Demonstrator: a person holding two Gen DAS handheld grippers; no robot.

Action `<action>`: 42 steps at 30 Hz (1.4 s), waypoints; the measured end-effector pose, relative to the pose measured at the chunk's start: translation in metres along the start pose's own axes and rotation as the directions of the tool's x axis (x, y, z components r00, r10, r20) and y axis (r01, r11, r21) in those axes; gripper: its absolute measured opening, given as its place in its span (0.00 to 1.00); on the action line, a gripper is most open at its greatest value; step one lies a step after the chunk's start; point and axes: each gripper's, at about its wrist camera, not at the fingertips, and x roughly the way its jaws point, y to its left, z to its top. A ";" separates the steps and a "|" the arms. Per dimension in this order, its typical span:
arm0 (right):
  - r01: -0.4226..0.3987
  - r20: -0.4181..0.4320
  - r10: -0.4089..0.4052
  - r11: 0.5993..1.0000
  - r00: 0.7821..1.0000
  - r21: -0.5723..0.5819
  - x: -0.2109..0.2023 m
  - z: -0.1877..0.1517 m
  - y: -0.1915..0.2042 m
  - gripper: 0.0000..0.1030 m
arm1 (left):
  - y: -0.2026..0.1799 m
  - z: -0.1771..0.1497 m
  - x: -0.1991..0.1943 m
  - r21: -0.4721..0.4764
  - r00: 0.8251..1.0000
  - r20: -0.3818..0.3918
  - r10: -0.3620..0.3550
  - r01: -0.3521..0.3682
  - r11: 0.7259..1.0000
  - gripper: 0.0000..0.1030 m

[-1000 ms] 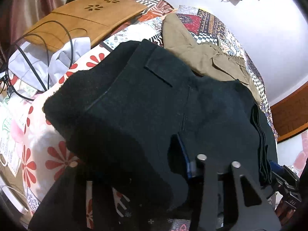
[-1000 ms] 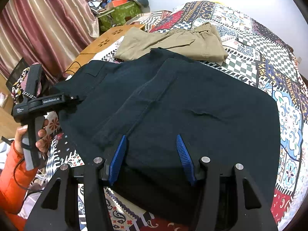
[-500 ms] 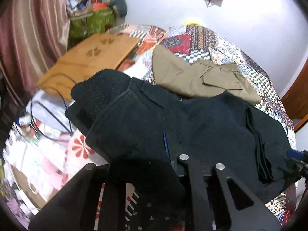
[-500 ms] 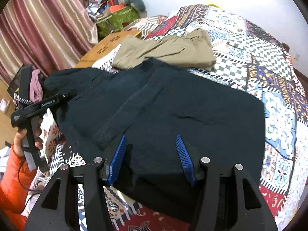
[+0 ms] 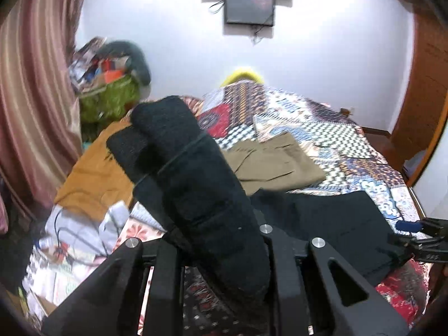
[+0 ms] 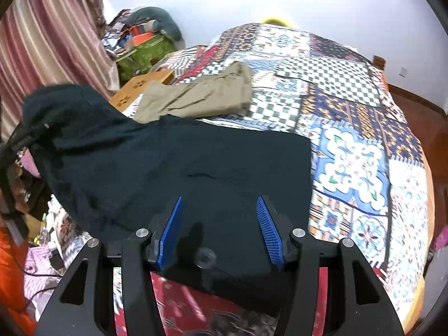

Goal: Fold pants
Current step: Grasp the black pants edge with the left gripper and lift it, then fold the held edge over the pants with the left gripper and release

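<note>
Black pants (image 6: 196,168) lie spread on the patterned bedspread (image 6: 350,154), with their left end lifted off the bed. My left gripper (image 5: 221,252) is shut on that end. A thick bunch of the black pants (image 5: 196,184) rises out of its jaws and hides the pads. My right gripper (image 6: 219,200) stands open over the near edge of the pants. Its blue pads (image 6: 170,224) are bare and apart, with the cloth lying between and under them. In the left wrist view the right gripper (image 5: 411,226) shows at the pants' right corner.
Folded khaki pants (image 6: 201,95) lie just beyond the black ones. A wooden board (image 5: 92,176) and a green bag (image 5: 109,98) sit at the bed's left side, by a striped curtain (image 5: 30,112). Cables and papers (image 5: 78,232) lie below the lifted end.
My left gripper closed on the pants' left end and rose with it, tilting upward, so the cloth now stands bunched in the air. The right gripper slid a little along the bed, jaws unchanged.
</note>
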 end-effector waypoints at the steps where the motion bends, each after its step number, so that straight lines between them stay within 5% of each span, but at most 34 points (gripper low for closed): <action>1: 0.004 -0.004 -0.004 1.000 1.000 0.005 0.000 -0.003 -0.003 0.49 | -0.006 0.003 -0.002 0.012 1.000 0.006 -0.004 0.004 1.000 0.15; 11: 0.008 -0.041 -0.006 0.999 0.999 0.037 0.014 -0.026 -0.023 0.49 | -0.070 0.022 -0.007 0.117 0.994 0.016 -0.110 0.108 0.987 0.14; 27: -0.052 -0.015 0.054 0.994 0.998 0.099 0.005 -0.032 -0.037 0.51 | -0.162 0.013 0.002 0.219 0.946 -0.079 -0.314 0.324 0.920 0.12; 32: -0.049 -0.006 0.050 0.991 0.999 0.121 0.000 -0.034 -0.041 0.51 | -0.197 -0.004 0.024 0.263 0.920 -0.183 -0.345 0.385 0.885 0.12; 39: -0.005 0.019 0.002 0.986 1.000 0.168 -0.024 -0.042 -0.058 0.51 | -0.236 -0.048 0.058 0.292 0.863 -0.384 -0.328 0.451 0.843 0.20; 42: 0.018 0.027 -0.024 0.981 0.999 0.192 -0.035 -0.047 -0.067 0.51 | -0.245 -0.063 0.060 0.320 0.861 -0.410 -0.302 0.446 0.836 0.24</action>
